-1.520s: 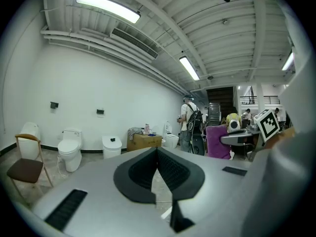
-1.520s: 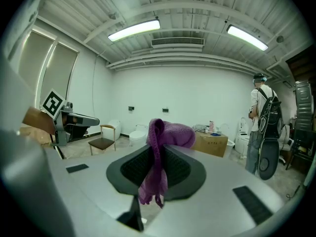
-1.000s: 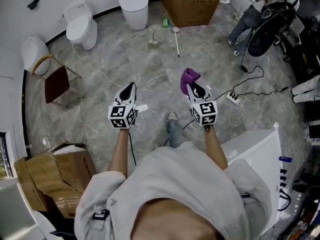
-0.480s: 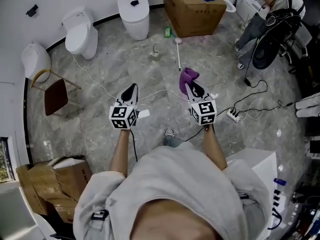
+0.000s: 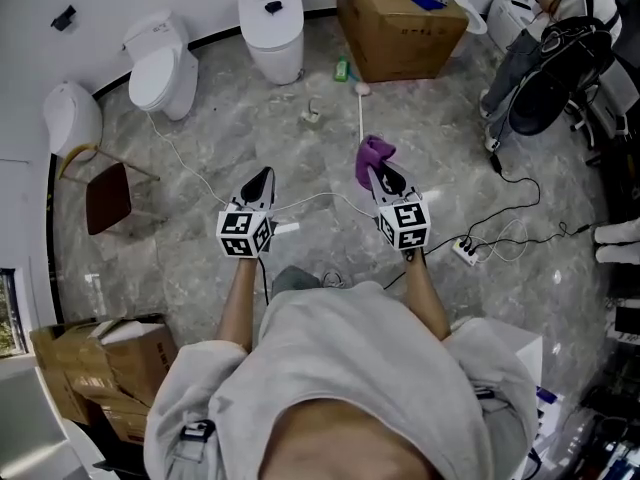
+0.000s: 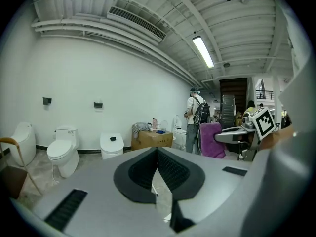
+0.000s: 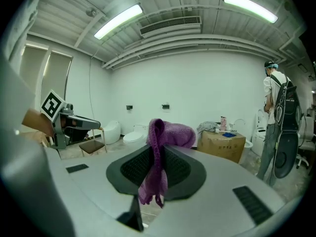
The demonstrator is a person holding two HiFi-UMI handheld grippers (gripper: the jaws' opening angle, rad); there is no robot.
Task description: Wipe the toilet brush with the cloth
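i've walked closer: the brush [image 5: 360, 116] lies on the floor [image 5: 190, 230] nearer than a second ago, at 12 o'clock of my right gripper [image 5: 382, 176], whose fingers pinch the cloth [image 5: 372, 152]. the left gripper [image 5: 261, 178] fingers are pressed together, empty, so picking up the brush looks next.

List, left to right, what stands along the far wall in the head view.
white egg-shaped toilet → white toilet with a tank → white square-lidded toilet → brown cardboard box → person with a black backpack
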